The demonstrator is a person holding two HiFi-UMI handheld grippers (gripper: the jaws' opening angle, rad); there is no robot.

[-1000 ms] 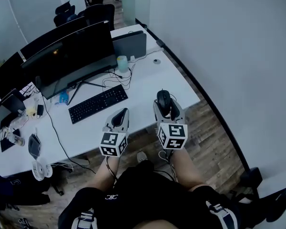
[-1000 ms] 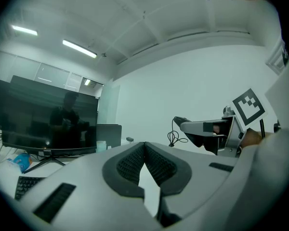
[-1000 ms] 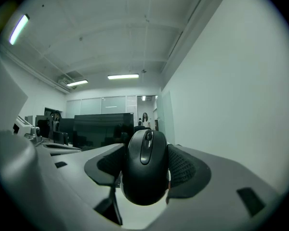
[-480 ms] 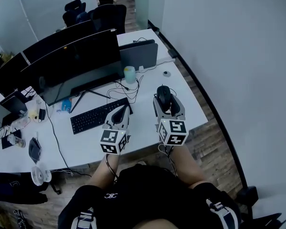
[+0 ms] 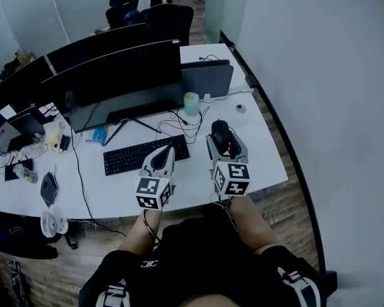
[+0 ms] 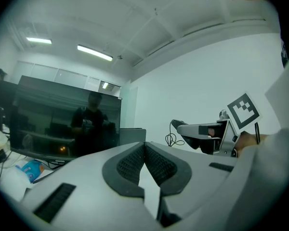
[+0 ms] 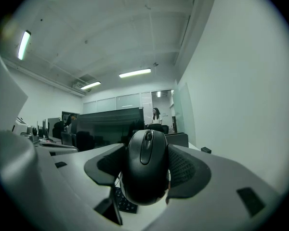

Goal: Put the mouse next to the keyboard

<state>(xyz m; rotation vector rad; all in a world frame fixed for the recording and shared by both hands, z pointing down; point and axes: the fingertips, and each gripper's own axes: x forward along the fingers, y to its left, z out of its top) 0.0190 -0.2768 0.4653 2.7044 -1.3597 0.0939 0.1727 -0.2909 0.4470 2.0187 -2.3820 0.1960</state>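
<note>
A black mouse [image 5: 219, 132] [image 7: 145, 170] sits clamped between the pads of my right gripper [image 5: 224, 138] [image 7: 143, 173], which is shut on it and held level over the white desk [image 5: 262, 149]. The black keyboard [image 5: 146, 155] lies on the desk in front of the monitor, left of the mouse; some of its keys [image 7: 124, 203] show under the mouse. My left gripper [image 5: 168, 149] [image 6: 145, 146] hovers over the keyboard's right end, its pads together with nothing between them.
A wide dark monitor [image 5: 125, 75] stands behind the keyboard, with a grey laptop [image 5: 208, 80], a pale green cup [image 5: 191, 103] and loose cables [image 5: 179, 117] near it. A white wall [image 5: 333, 75] runs along the desk's right side. Clutter and a small fan [image 5: 49, 222] lie at the left.
Both grippers have moved forward over the desk, the right one still carrying the mouse. The desk and keyboard now lie closer beneath them.
</note>
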